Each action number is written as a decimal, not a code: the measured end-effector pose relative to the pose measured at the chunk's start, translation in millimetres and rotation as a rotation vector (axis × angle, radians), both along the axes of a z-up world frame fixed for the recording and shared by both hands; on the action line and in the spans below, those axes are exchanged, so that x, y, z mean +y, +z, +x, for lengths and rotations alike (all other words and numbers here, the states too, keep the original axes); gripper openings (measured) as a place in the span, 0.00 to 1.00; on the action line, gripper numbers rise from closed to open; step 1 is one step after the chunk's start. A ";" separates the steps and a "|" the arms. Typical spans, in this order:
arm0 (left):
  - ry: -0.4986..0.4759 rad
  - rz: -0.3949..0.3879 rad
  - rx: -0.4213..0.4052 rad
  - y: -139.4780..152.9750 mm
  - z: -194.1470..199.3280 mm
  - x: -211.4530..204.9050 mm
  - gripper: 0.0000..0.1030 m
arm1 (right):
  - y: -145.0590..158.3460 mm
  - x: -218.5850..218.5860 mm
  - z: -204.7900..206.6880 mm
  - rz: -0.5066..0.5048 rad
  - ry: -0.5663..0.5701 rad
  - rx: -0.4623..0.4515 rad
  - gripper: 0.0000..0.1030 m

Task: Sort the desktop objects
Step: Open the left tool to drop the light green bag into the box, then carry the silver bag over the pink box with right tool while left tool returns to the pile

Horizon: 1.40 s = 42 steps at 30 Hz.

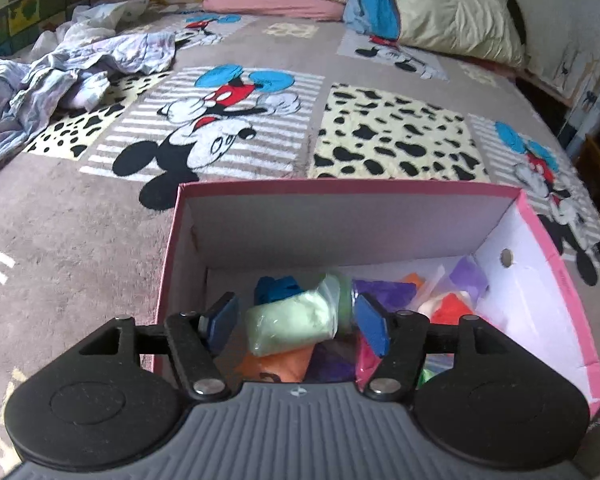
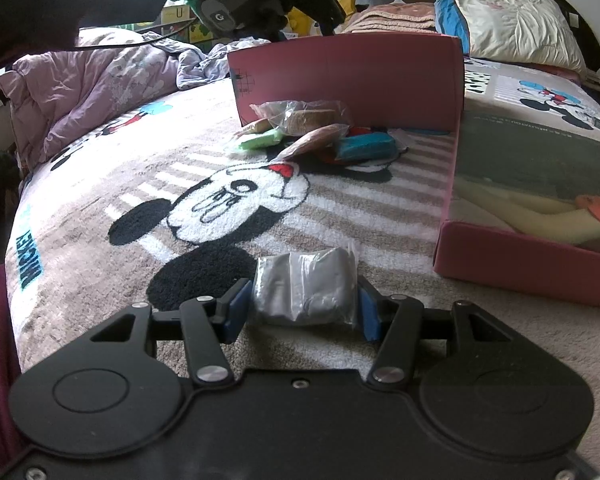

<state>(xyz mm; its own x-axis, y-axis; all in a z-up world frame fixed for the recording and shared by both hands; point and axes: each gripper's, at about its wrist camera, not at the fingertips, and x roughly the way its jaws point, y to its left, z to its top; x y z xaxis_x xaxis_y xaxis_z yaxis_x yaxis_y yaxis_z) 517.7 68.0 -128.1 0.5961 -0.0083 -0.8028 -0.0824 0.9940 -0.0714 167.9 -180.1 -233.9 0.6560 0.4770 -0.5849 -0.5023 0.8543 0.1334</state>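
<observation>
In the left wrist view my left gripper (image 1: 296, 322) hangs open over a pink box (image 1: 340, 189) holding several coloured clay bags. A light green bag (image 1: 290, 326) lies in the box between the spread fingers, with a gap on the left side. In the right wrist view my right gripper (image 2: 302, 312) is low on the blanket, its blue pads pressed against both sides of a grey clay bag (image 2: 306, 290). Beyond it, a small pile of bags lies against the pink box (image 2: 348, 80): a green one (image 2: 260, 140), a blue one (image 2: 364, 146) and brown ones (image 2: 316, 138).
A Mickey Mouse blanket (image 2: 228, 204) covers the bed. A pink lid or tray (image 2: 520, 268) lies at the right. Crumpled purple bedding (image 2: 92, 92) is on the left, pillows (image 2: 512, 28) at the back. A gloved hand with the other gripper (image 2: 240, 4) hovers above the box.
</observation>
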 end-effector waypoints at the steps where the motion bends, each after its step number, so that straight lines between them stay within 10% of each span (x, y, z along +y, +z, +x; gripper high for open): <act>1: -0.001 0.003 -0.003 1.6 -2.0 0.7 0.64 | 0.1 0.3 0.0 -0.002 -0.001 0.000 0.52; 24: -0.140 -0.022 -0.237 28.6 -170.9 -8.7 0.64 | 15.5 10.4 6.2 -0.053 -0.030 0.066 0.50; 42: -0.071 -0.032 -0.251 -18.4 -287.9 4.5 0.64 | 58.3 -3.7 -3.8 0.038 -0.031 0.053 0.48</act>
<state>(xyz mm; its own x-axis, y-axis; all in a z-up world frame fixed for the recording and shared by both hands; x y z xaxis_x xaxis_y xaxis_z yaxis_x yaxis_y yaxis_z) 229.7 72.5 -146.6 0.7736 -0.0799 -0.6286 0.0117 0.9937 -0.1119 164.1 -183.8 -175.6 0.6394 0.4795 -0.6010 -0.4667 0.8632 0.1922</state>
